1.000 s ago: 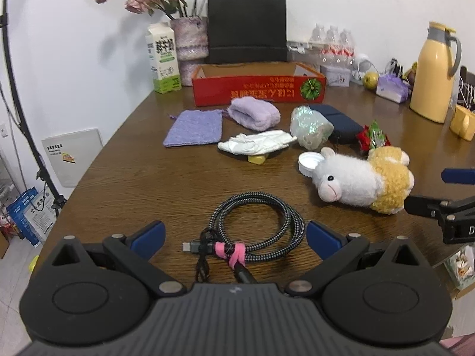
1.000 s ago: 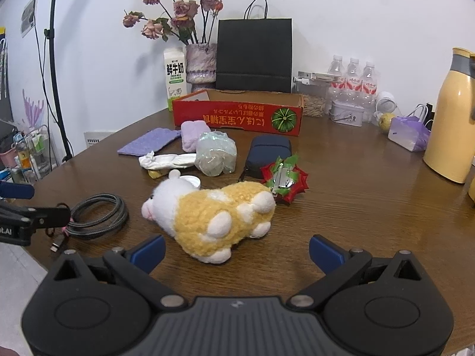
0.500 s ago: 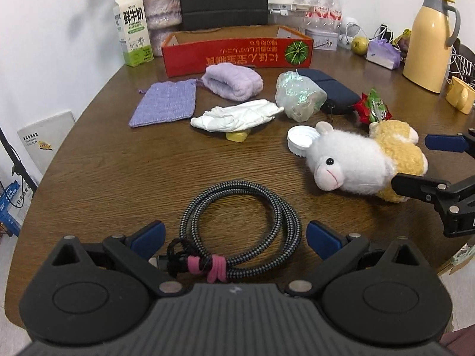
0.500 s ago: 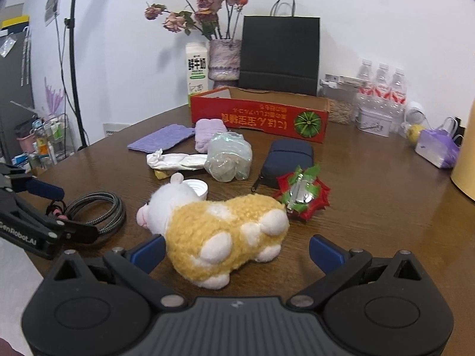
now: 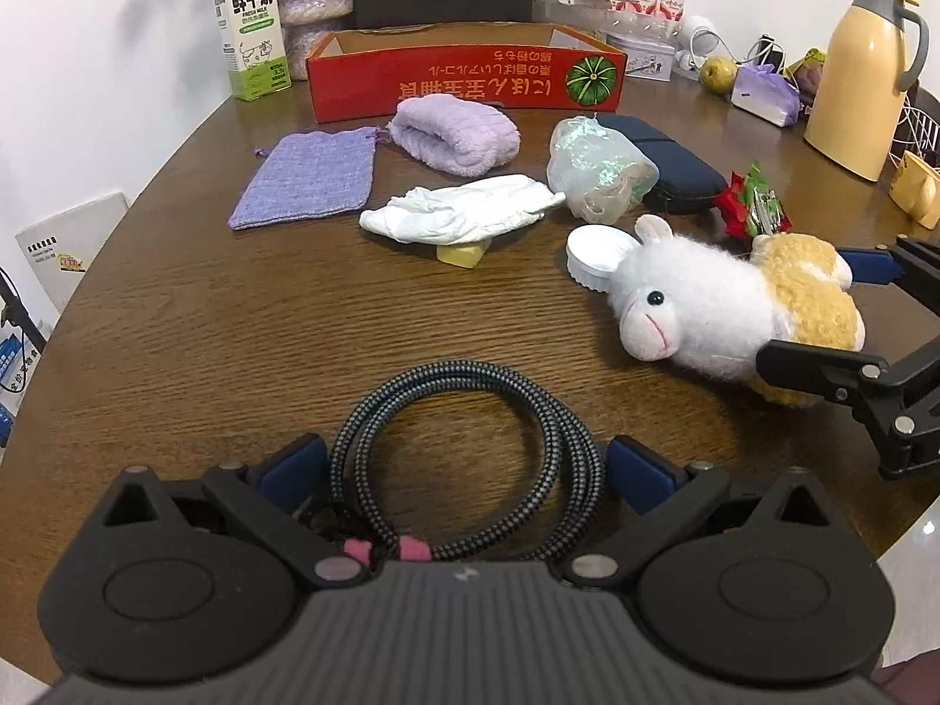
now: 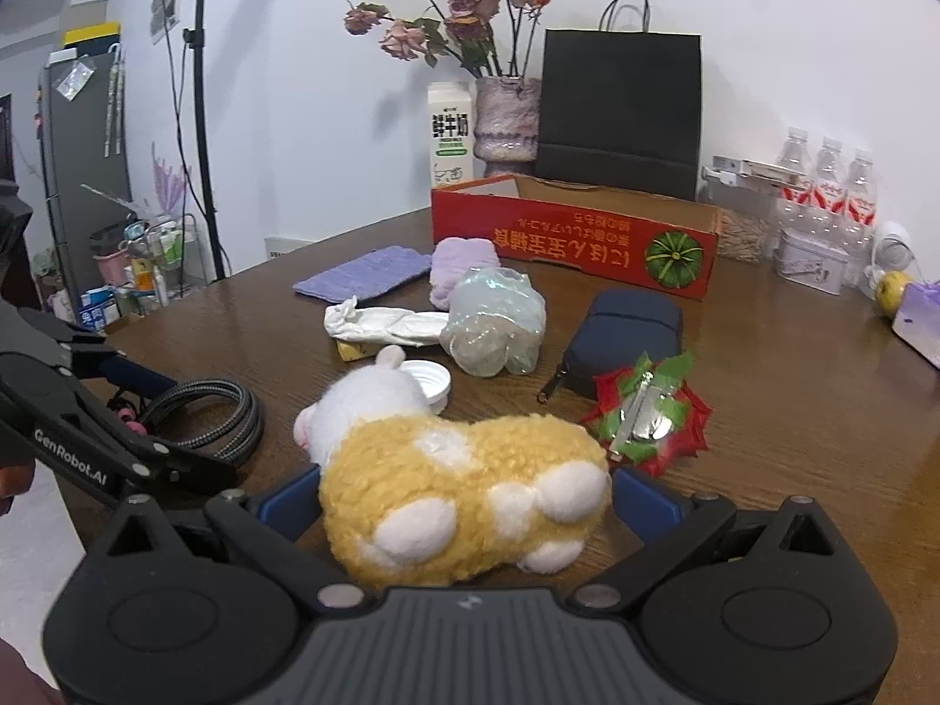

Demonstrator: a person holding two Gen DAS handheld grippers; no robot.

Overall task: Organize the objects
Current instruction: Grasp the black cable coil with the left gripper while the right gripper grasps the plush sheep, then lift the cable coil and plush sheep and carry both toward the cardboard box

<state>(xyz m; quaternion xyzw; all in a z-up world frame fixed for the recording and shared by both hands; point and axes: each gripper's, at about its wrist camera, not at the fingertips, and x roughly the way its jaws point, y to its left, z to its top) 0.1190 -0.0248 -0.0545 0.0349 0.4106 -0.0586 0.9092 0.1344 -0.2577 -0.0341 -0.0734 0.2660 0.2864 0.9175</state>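
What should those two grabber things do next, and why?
Probably close both sets of jaws. The right gripper is open with the plush sheep's yellow body between its pads, and the left gripper is open astride the near part of the coiled braided cable. Both items lie on the table, ungripped; the red cardboard box beyond looks like the likely destination.

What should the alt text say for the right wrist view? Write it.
The open right gripper straddles a yellow-and-white plush sheep lying on a brown wooden table. Behind it lie a white lid, a navy pouch and a red cardboard box.
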